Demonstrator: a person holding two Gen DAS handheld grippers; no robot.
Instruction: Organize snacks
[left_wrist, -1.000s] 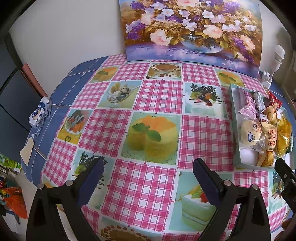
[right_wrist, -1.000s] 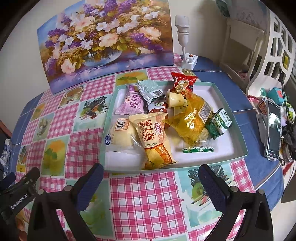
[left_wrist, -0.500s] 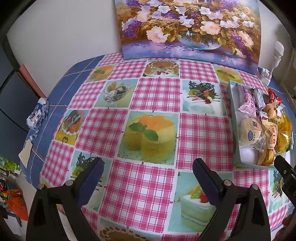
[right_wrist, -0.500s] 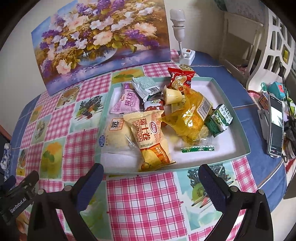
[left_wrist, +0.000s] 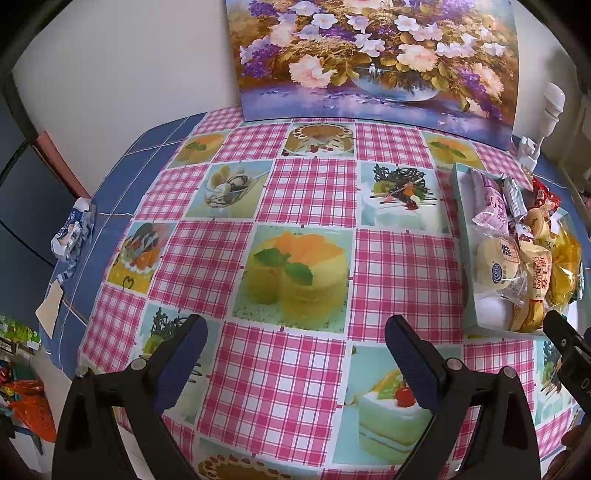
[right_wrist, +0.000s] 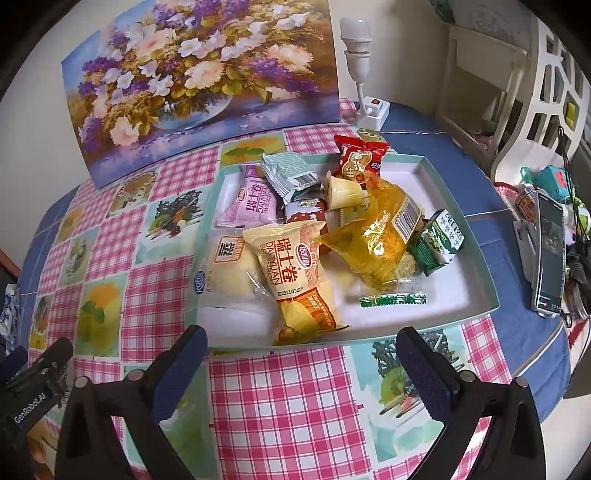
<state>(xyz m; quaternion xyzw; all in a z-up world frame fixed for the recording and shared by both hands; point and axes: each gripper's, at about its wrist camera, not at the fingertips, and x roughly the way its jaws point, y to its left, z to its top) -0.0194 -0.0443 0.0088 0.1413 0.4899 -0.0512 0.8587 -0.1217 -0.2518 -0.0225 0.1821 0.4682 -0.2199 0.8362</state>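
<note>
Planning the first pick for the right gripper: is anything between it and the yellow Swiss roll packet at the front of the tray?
Only the tray's low front rim lies between the open right gripper and the Swiss roll packet; nothing lies on the packet.

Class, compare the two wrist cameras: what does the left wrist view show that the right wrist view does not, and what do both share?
Only the left wrist view shows the open left gripper and the white paper slip at the table edge.

Only the right wrist view shows the open right gripper, the phone, the green carton and the green stick packet.

Both show the tray, the flower painting and the yellow roll packet.
</note>
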